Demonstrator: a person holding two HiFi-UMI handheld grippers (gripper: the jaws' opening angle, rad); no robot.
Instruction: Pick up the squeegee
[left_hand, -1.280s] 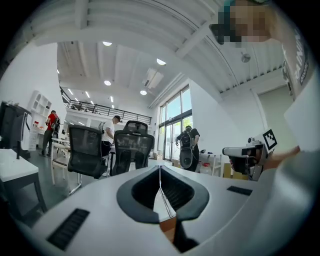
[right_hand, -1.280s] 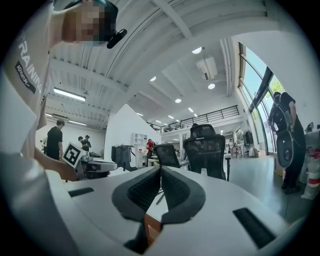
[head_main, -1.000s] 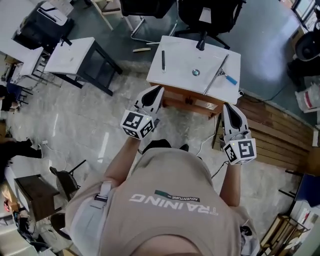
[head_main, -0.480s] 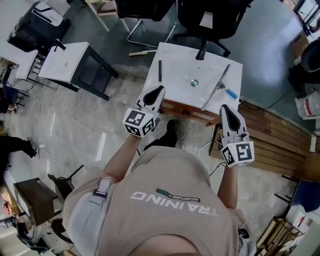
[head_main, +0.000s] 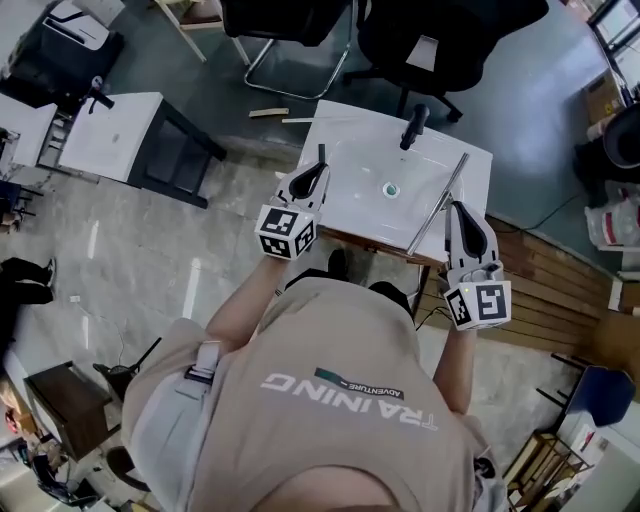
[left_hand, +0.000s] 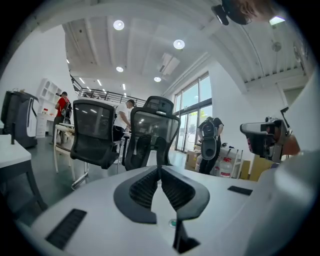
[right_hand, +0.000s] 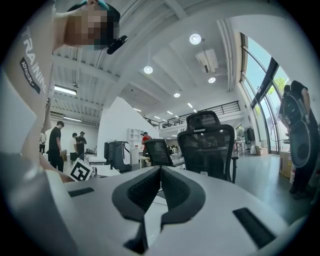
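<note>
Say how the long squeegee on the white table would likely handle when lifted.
The squeegee looks like a thin, straight bar, so it is probably stiff and light. Being so long, it may tip if gripped near one end.

I count two grippers on my feed: the left gripper (head_main: 318, 172) and the right gripper (head_main: 462, 212). There are two white tables: the near table (head_main: 360, 140) and the side table (head_main: 115, 130). Beyond them are two black chairs: the left chair (head_main: 285, 15) and the right chair (head_main: 450, 30). On the near table I see one squeegee (head_main: 437, 205), one dark stick (head_main: 321, 155) and one small round thing (head_main: 391, 189).
</note>
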